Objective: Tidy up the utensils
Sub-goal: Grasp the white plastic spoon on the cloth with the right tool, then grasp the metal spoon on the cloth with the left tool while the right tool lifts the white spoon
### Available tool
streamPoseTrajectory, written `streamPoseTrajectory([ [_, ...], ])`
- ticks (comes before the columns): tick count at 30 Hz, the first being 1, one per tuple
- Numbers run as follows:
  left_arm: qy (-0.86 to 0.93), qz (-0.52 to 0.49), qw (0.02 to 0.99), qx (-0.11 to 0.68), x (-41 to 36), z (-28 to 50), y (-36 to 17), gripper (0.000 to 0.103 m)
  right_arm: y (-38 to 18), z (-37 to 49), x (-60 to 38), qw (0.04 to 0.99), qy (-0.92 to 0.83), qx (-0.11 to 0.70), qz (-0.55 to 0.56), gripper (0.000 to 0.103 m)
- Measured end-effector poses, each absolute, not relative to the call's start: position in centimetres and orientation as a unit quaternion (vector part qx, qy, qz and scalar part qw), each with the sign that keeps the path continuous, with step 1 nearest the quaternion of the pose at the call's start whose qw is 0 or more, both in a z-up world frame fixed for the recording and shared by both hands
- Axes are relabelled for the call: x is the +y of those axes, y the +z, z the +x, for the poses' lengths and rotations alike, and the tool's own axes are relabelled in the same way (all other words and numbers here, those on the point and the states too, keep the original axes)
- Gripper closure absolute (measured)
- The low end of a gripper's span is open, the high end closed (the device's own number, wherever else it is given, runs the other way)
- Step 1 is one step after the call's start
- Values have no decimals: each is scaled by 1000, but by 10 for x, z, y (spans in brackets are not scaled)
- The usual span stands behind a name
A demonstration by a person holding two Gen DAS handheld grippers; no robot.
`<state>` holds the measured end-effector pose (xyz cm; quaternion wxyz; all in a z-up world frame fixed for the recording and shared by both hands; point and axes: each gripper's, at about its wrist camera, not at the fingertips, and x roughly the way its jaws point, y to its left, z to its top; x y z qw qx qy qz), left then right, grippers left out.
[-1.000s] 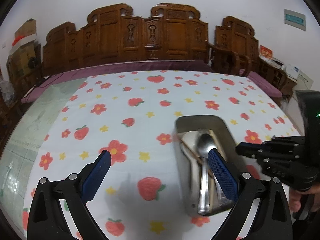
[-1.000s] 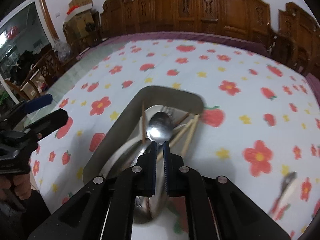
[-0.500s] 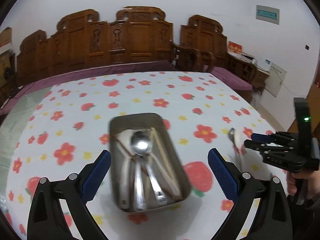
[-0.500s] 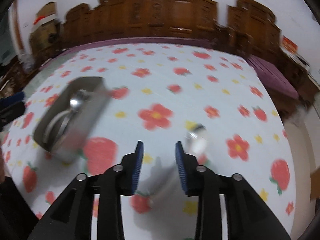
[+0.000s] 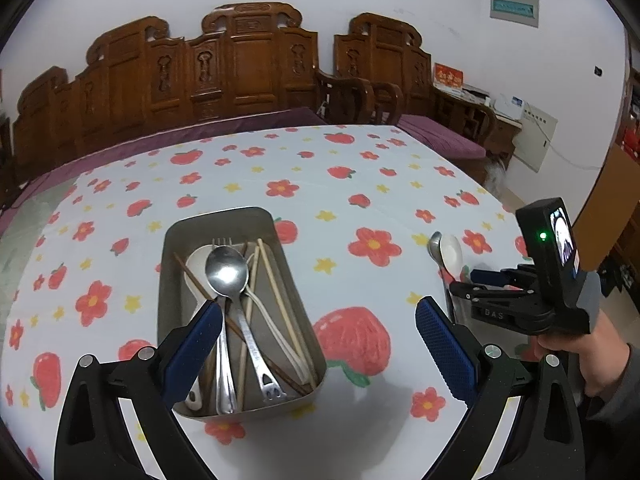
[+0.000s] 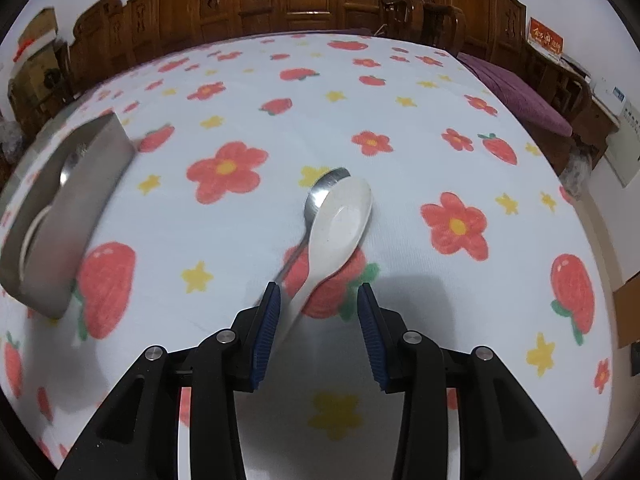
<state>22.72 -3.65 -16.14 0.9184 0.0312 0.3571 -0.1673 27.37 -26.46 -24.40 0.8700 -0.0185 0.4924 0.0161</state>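
Both grippers have swung away from where they were a second ago: the right gripper [image 6: 319, 308], then pinched on a steel spoon over the tray [image 5: 172, 264], now hangs over the tabletop [image 6: 400, 92] beyond the tray's right side, and its jaws stand apart with nothing clamped. Just ahead of its fingertips lie a white spoon [image 6: 340, 224] and a steel spoon [image 6: 320, 192], the white one overlapping the steel one, bowls pointing away from the gripper. The white spoon's handle runs back toward the gap, close to the left finger [image 6: 266, 328]; whether it touches that pad cannot be told. The tray sits well off to this gripper's left, partly blurred.

The left gripper [image 5: 319, 340] is wide apart and holds nothing. The tray lies directly below and ahead of it, nearer its left finger [image 5: 196, 344], whose tip overlaps the tray's near left part in the view. Inside the tray are a big steel spoon [image 5: 226, 272], a fork [image 5: 222, 242], a white spoon [image 5: 196, 264], pale chopsticks [image 5: 280, 308] and a dark chopstick [image 5: 192, 276], all lengthwise. To this gripper's right, a hand [image 5: 588, 356] carries the right gripper [image 5: 466, 280] with the two loose spoons just past its tip. A flowered cloth [image 5: 360, 184] covers the tabletop.
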Motion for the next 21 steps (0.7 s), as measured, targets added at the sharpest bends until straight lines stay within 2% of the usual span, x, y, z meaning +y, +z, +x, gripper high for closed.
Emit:
streamPoseTrajectory([
  [4,-174,35,917,358,-45,225,-163,9,-243,273,-270,866,2,499,-37,61],
  [5,-175,38,916,359,-48,223,-164,9,-243,273,-272,865,2,501,-35,64],
  [7,-179,44,916,358,-54,220,-165,9,-242,274,-279,861,9,509,-24,74],
  [9,-182,49,915,358,-61,217,-166,9,-241,275,-285,858,13,513,-22,94],
  [21,-181,77,906,375,-108,221,-179,9,-230,268,-322,881,32,471,-20,95],
])
